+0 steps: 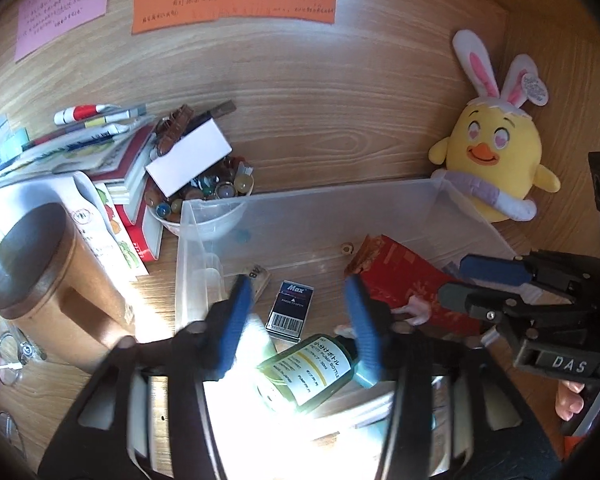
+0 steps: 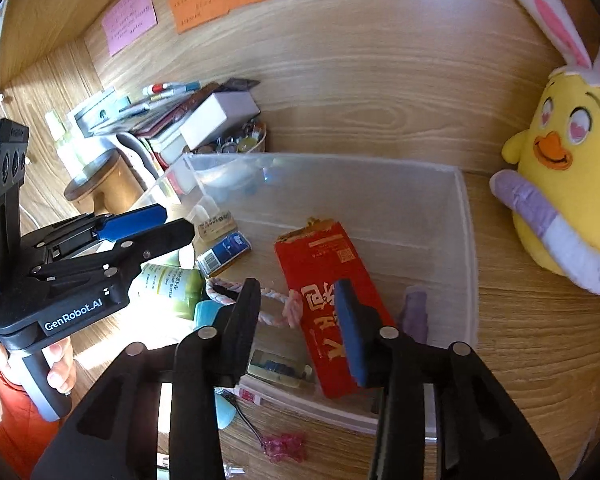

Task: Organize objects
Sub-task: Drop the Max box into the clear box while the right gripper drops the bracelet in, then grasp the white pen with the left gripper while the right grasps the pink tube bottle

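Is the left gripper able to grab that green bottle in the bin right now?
Probably yes: the left gripper hangs open right over the green bottle, which lies uncovered in the clear bin.

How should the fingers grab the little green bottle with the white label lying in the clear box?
Grip the small green bottle with the white label across its round body, around the label, coming down from above. It lies tilted on its side in the clear plastic box, so the neck points sideways and offers little to hold, while the body is a wider hold. The left gripper already hovers open over it.
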Available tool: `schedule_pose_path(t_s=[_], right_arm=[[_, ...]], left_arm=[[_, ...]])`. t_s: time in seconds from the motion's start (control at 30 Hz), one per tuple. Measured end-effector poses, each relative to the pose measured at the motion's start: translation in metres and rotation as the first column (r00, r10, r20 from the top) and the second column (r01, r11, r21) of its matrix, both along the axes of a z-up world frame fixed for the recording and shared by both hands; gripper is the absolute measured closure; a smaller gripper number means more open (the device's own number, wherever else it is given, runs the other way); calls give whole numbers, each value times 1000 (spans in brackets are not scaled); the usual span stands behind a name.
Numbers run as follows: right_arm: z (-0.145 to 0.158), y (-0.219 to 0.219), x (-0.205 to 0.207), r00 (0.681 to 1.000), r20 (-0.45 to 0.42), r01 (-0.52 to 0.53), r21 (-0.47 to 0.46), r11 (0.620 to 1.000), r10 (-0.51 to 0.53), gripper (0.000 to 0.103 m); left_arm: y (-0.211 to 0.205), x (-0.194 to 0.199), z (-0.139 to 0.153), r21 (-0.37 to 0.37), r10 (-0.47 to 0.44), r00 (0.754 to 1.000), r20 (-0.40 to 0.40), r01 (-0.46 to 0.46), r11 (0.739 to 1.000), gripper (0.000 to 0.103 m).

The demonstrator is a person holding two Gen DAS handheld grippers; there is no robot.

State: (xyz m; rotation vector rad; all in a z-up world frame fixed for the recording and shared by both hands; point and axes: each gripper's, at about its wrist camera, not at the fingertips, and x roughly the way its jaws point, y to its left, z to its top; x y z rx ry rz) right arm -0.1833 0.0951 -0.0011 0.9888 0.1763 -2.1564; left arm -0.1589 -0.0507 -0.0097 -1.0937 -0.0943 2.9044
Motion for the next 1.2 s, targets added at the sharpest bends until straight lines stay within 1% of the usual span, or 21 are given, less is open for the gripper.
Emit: schedule_pose_path(t_s=[0.03, 0.07, 0.13, 0.27, 0.43, 0.57, 0.7, 0.93, 1.1, 1.2], right_arm=[[3, 1, 1, 1000, -11, 4, -1, 1000, -4, 62], [6, 2, 3, 1000, -21, 7, -3, 1000, -7, 60], [12, 6, 7, 999, -43, 16, -9, 1000, -17, 50], [20, 15, 20, 995, -96, 37, 1, 999, -37, 42], [22, 27, 37, 992, -120, 52, 8, 999, -51, 33], [16, 38, 50, 992, -110, 66, 13, 998, -64, 30], [6, 45, 68, 993, -93, 72, 29, 997, -69, 28], [-20, 51, 108, 997, -36, 67, 51, 996, -65, 27], [-38, 54, 131, 998, 28, 61, 48, 997, -63, 26], [-48, 50, 142, 997, 68, 41, 43, 998, -44, 26]], left_arm=[[0, 4, 4, 1, 0, 1000, -17, 0, 1000, 40], [1, 7, 7, -2, -1, 1000, -29, 1, 1000, 37], [3, 15, 14, -14, -8, 999, -51, 7, 1000, 34], [6, 27, 20, -33, -11, 997, -75, 8, 999, 23], [7, 46, 18, -50, -28, 998, -61, 25, 998, 21], [6, 67, 8, -71, -34, 999, -40, 31, 997, 17], [4, 88, -6, -63, -39, 999, 2, 39, 997, 17], [10, 118, -35, -70, -70, 994, 83, 75, 995, 17], [18, 139, -47, -87, -103, 989, 109, 113, 990, 16], [23, 150, -50, -89, -117, 987, 110, 127, 988, 14]])
